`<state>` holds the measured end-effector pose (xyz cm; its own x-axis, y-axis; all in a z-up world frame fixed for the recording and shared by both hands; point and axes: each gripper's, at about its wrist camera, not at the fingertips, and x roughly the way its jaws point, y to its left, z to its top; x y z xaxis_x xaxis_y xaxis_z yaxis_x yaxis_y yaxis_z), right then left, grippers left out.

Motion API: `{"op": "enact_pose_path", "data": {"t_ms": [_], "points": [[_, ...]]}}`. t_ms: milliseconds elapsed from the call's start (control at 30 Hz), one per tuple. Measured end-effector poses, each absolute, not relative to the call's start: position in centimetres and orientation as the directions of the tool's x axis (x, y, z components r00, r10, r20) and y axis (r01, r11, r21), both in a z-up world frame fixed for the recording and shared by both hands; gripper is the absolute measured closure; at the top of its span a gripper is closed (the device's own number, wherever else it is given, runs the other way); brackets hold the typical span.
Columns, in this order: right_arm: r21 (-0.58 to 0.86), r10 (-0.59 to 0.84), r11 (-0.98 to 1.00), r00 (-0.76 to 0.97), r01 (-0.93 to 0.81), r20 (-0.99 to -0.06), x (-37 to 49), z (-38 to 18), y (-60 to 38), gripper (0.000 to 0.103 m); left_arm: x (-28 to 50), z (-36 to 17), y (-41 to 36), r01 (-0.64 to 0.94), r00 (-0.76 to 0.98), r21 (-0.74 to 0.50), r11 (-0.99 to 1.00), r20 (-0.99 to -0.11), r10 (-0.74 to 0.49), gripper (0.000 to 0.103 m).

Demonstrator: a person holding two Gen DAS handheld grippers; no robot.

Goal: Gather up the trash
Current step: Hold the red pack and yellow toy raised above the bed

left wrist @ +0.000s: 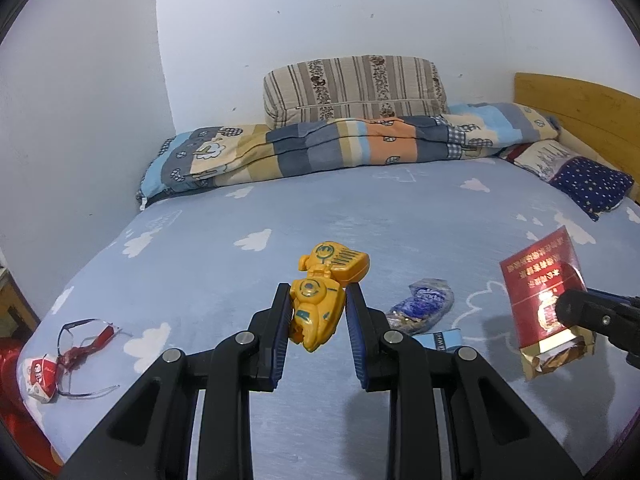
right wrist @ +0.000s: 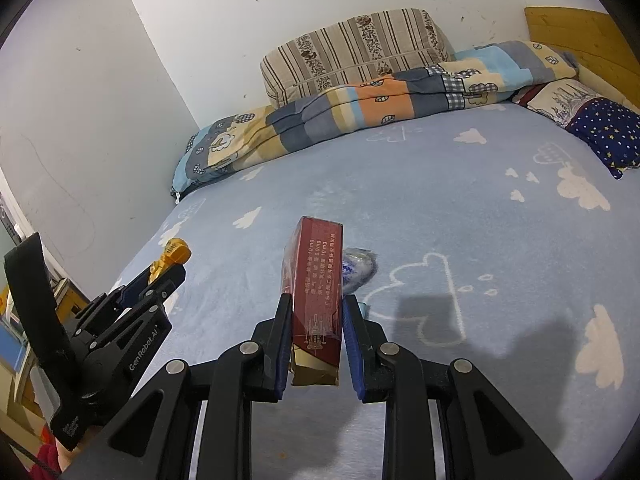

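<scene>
Above the near edge of the bed (left wrist: 360, 216), we grip a yellow toy (left wrist: 318, 312) in the left gripper (left wrist: 318, 308) and a red cigarette pack (right wrist: 316, 296) in the right gripper (right wrist: 316, 312), both lifted clear, probably for carrying off. A blue wrapper (left wrist: 424, 306) stays on the sheet near that edge, likely next.

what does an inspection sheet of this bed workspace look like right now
surface: blue cloud-print bedsheet.
job's things: red cigarette pack and yellow toy held; blue wrapper, small red-white pack and light blue box lying on the sheet.
clutter: eyeglasses.
grippers: left gripper shut on toy; right gripper shut on pack.
cables: nothing seen.
surroundings: folded quilt, striped pillow, wooden headboard.
</scene>
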<state>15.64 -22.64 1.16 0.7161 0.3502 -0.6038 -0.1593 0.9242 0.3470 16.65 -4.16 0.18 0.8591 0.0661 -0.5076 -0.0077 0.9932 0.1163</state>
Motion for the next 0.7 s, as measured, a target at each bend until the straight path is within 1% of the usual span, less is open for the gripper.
{"op": "enact_pose_path", "data": {"t_ms": [467, 700], "points": [[0.341, 0.352, 0.925, 0.716, -0.167, -0.603, 15.6, 1.1, -22.4, 0.078, 17.0, 0.2, -2.9, -0.072, 0.856, 0.101, 0.992, -0.504, 0.113, 0.077], [0.340, 0.350, 0.926, 0.717, -0.166, -0.603, 15.5, 1.0, -22.4, 0.078, 17.1, -0.1, -3.1, -0.072, 0.851, 0.100, 0.992, -0.512, 0.114, 0.077]]}}
